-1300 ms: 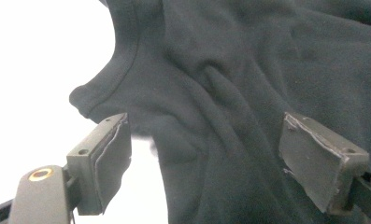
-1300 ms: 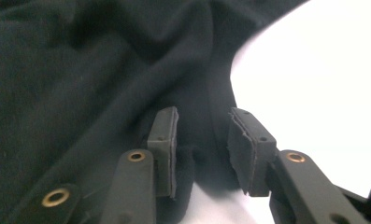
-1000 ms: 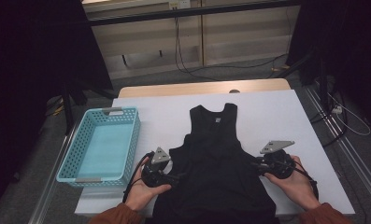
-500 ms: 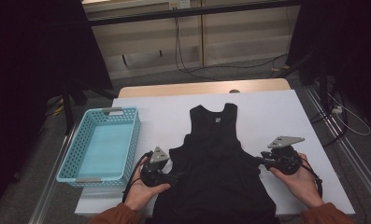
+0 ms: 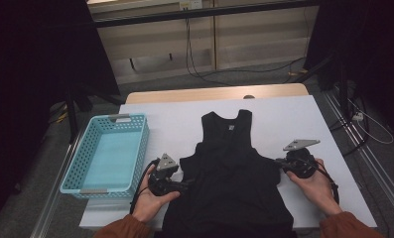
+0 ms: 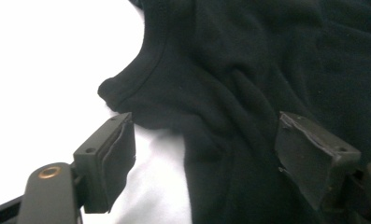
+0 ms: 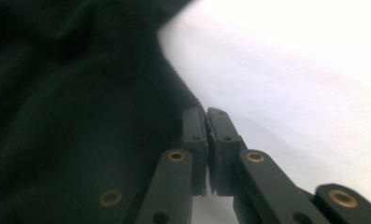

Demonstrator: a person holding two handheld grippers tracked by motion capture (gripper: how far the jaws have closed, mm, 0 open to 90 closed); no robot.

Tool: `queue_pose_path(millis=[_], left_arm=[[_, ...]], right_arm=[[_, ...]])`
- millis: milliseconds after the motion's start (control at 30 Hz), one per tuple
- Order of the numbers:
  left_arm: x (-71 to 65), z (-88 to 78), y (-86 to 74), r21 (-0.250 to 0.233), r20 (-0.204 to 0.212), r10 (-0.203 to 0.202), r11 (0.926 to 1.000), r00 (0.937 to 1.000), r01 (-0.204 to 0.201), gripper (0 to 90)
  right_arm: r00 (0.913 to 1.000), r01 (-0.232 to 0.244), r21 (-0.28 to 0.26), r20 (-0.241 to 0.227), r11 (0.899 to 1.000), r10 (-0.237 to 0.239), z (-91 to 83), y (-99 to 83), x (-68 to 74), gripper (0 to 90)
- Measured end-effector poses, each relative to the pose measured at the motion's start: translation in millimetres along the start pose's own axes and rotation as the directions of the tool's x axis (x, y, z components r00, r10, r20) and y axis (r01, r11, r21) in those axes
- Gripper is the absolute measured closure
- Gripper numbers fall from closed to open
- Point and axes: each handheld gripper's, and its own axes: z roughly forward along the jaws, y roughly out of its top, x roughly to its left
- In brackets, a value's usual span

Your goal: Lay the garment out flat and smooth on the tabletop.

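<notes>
Black tank top point(image 5: 227, 178) flat on worktop point(image 5: 294, 119): right hand-held gripper point(image 7: 206, 122) just closed, pinching its side edge; left hand-held gripper point(image 6: 204, 154) spread astride opposite edge. Next: close left, then likely lift or fold.

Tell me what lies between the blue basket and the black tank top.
Between the blue basket and the black tank top lies bare white tabletop, plus the left gripper nearer the person, per the high view.

Lab recording station: white-covered table point(image 5: 289, 119), dark curtains point(image 5: 31, 74) both sides, loose cables point(image 5: 204, 69) on floor, metal rails point(image 5: 368, 163) alongside table.
</notes>
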Motion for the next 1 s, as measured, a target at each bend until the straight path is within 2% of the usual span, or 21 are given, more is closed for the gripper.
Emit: queue_pose_path(millis=[100, 167, 200, 267, 300, 367, 533, 633, 700, 800, 833, 900, 933, 1000], left_arm=[[2.5, 1.3, 1.6, 0.012, -0.002, 0.0, 0.9999, 1.0, 0.0, 27.5], [4.0, 1.2, 2.9, 0.011, -0.019, -0.025, 0.9996, 0.9995, 0.026, 35.2], [5.4, 0.9, 4.0, 0.009, -0.016, -0.025, 0.9997, 0.9996, 0.025, 38.0], [8.1, 0.3, 6.5, 0.004, -0.034, -0.022, 0.9997, 0.9992, 0.022, 43.5], [9.1, 1.5, 7.5, -0.007, -0.04, -0.042, 0.9991, 0.9983, 0.041, 46.8], [13.3, 6.3, 10.5, -0.003, -0.062, -0.039, 0.9992, 0.9973, 0.039, 54.8], [23.5, 21.5, 16.3, 0.015, -0.094, -0.053, 0.9984, 0.9941, 0.055, 60.3], [27.6, 26.7, 16.2, 0.014, -0.081, -0.074, 0.9971, 0.994, 0.075, 61.2], [26.6, 27.7, 17.0, 0.031, -0.092, -0.058, 0.9977, 0.9941, 0.061, 70.0], [29.8, 30.0, 19.4, 0.032, -0.085, -0.077, 0.9963, 0.9934, 0.08, 90.0], [31.0, 30.3, 20.4, 0.035, -0.085, -0.073, 0.9965, 0.9937, 0.076, 90.0], [31.1, 30.9, 20.5, 0.027, -0.131, -0.044, 0.9985, 0.9904, 0.048, 90.0], [32.6, 31.0, 20.2, 0.022, -0.132, -0.054, 0.9981, 0.9898, 0.057, 90.0], [35.6, 30.2, 21.0, 0.024, -0.174, -0.046, 0.9984, 0.9837, 0.051, 90.0]], right_arm=[[0.9998, -0.007, -0.009, 0.018, 1.0, 0.007, 1.3, 1.9, -10.9, 87.2], [0.9997, -0.009, -0.013, 0.021, 1.0, 0.009, 2.3, 2.9, -16.1, 87.2], [0.9996, -0.008, -0.01, 0.026, 1.0, 0.008, 3.4, 3.4, -17.5, 87.2], [0.9991, 0.011, -0.003, 0.041, 1.0, -0.011, 4.7, 4.7, -20.3, 87.3], [0.9991, 0.006, -0.004, 0.043, 1.0, -0.005, 4.6, 5.3, -21.9, 87.3], [0.9985, -0.001, -0.007, 0.054, 1.0, 0.001, 3.6, 6.0, -25.0, 87.3], [0.9967, -0.012, 0.005, 0.08, 1.0, 0.012, 3.3, 4.5, -34.4, 87.4], [0.9972, -0.017, -0.005, 0.072, 1.0, 0.018, 3.3, 3.7, -35.4, 87.3], [0.9974, -0.002, -0.007, 0.071, 1.0, 0.002, 4.0, 3.6, -33.0, 87.2], [0.9978, 0.004, -0.011, 0.067, 1.0, -0.004, 4.9, 4.0, -31.0, 86.7], [0.9979, 0.004, -0.011, 0.065, 1.0, -0.003, 5.0, 4.0, -30.6, 86.4], [0.9979, 0.0, -0.015, 0.065, 1.0, 0.001, 4.8, 3.7, -30.7, 86.1], [0.998, -0.001, -0.015, 0.064, 1.0, 0.002, 4.7, 3.5, -30.6, 86.1], [0.998, -0.002, -0.017, 0.063, 1.0, 0.003, 5.0, 3.3, -30.7, 86.0]])
